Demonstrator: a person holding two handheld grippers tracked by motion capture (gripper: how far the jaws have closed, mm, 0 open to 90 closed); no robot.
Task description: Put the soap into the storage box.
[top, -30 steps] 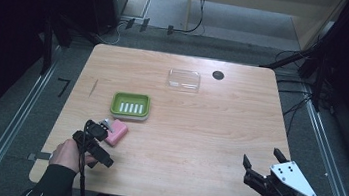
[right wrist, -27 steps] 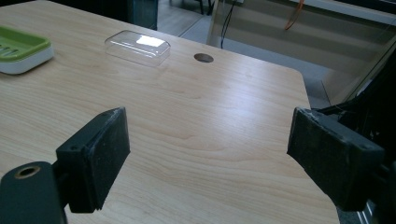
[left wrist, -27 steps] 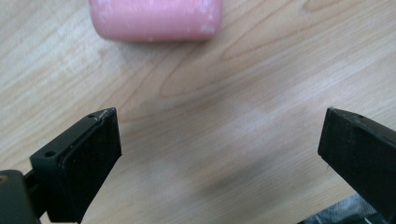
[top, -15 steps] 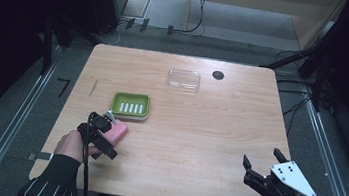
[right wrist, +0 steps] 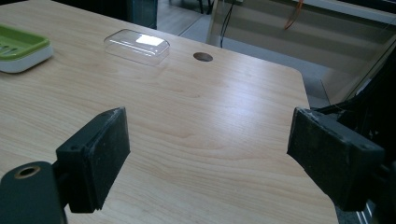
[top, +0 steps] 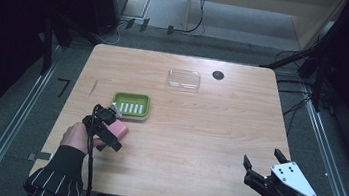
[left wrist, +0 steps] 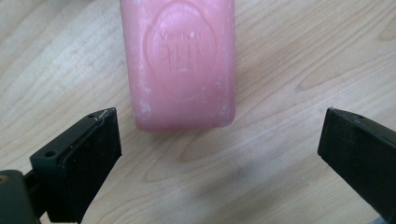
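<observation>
Where soap point(top: 119, 129) lies, dish point(top: 131, 106) beside

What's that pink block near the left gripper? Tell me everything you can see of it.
The soap is a pink rectangular bar with rounded corners and a round embossed seal on top, its surface flecked with white. It lies flat on the wooden table, just in front of the green dish. The left gripper is open with its jaws short of the bar, not touching it.

pink soap bar point(left wrist: 180, 63) upper center, flat on wooden tabletop point(left wrist: 289, 56), embossed stamp up | left claw point(left wrist: 219, 149) jaws wide apart, lower corners | soap just beyond jaws, untouched
</observation>
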